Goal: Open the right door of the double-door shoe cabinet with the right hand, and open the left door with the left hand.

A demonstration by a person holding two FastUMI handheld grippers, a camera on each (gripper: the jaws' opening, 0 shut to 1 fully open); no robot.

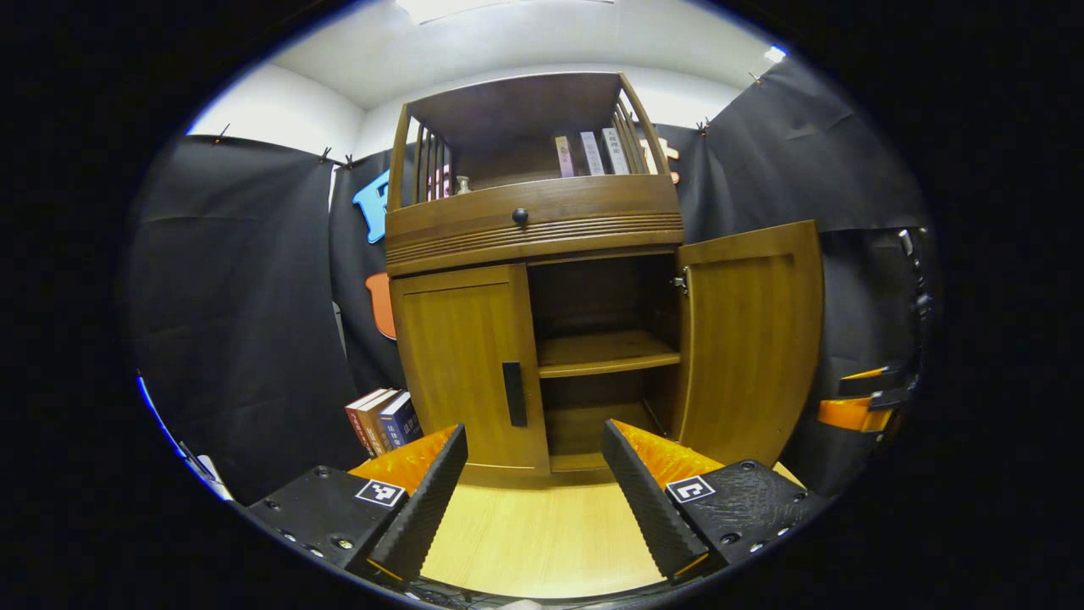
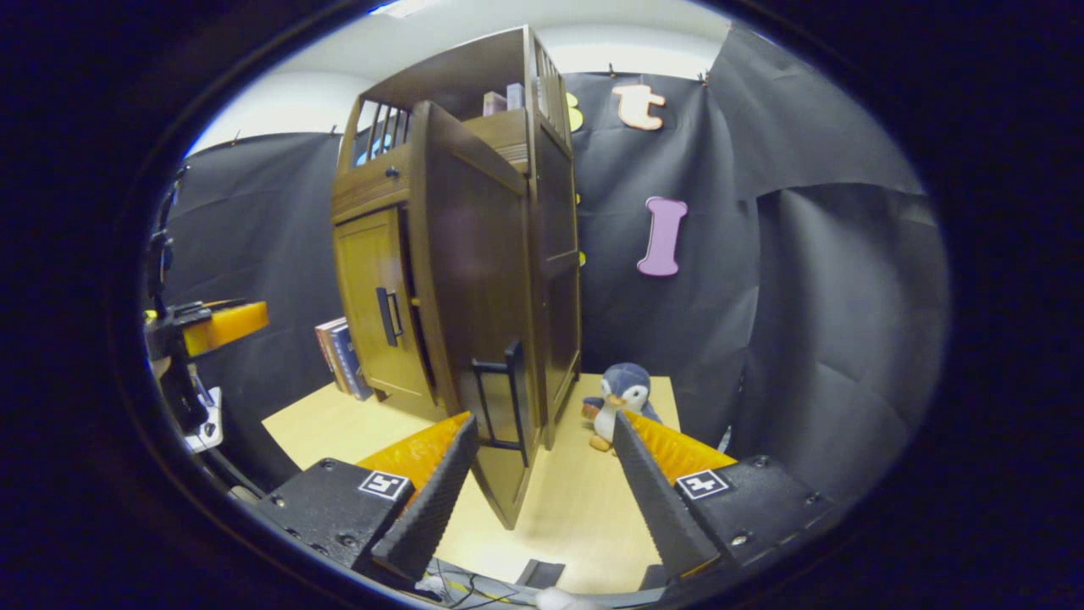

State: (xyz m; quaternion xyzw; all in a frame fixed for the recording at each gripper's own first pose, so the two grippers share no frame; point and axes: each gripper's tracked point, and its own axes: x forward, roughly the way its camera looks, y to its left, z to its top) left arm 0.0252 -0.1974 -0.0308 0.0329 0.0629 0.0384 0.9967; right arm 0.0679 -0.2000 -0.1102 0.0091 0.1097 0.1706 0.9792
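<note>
While both grippers (left (image 1: 533,483), right (image 2: 542,474)) gape empty, the glossy wooden right door (image 1: 749,339) stands open.

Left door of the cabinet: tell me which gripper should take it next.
Left. The left gripper is open and faces the shut left door, its handle just ahead. The right gripper sits by the already open right door.

Each tool, the left tool (image 1: 533,487) and the right tool (image 2: 542,483), has two wedge-shaped fingers with ribbed inner faces, set on black textured blocks fastened with silver screws, each block carrying a small square black-and-white marker
</note>
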